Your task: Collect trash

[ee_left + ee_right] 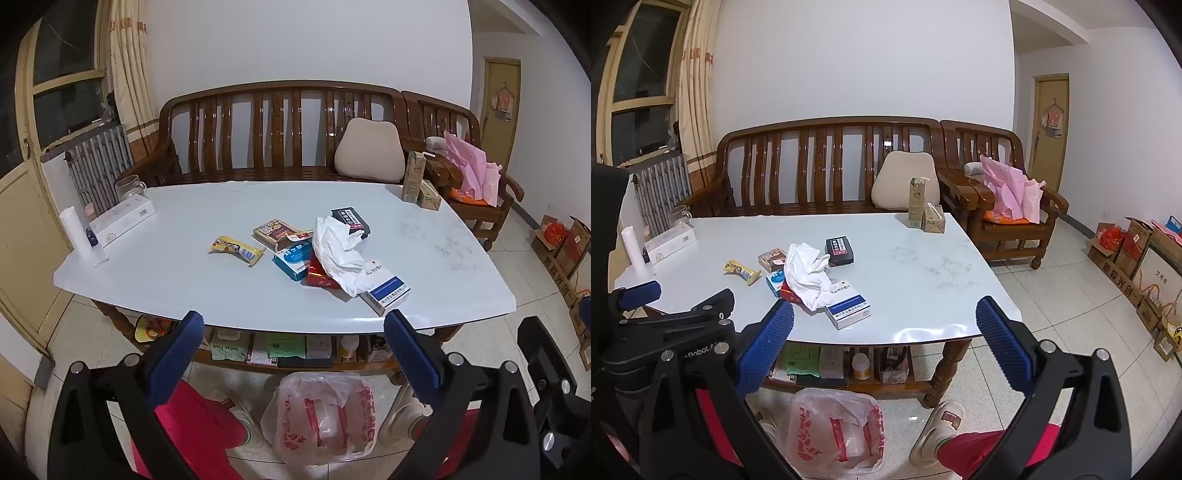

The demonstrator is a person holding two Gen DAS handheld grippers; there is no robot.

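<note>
Still nothing gripped, left gripper (293,330) and right gripper (884,317) both gaping before the table (184,288), crumpled tissue (338,251) mid-table atop boxes, likely to drag those off if snatched carelessly.

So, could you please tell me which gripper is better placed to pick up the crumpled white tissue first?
Probably the right gripper: open, with the tissue just beyond its left fingertip. The left gripper, also open, sits further left, nearer the yellow wrapper.
</note>
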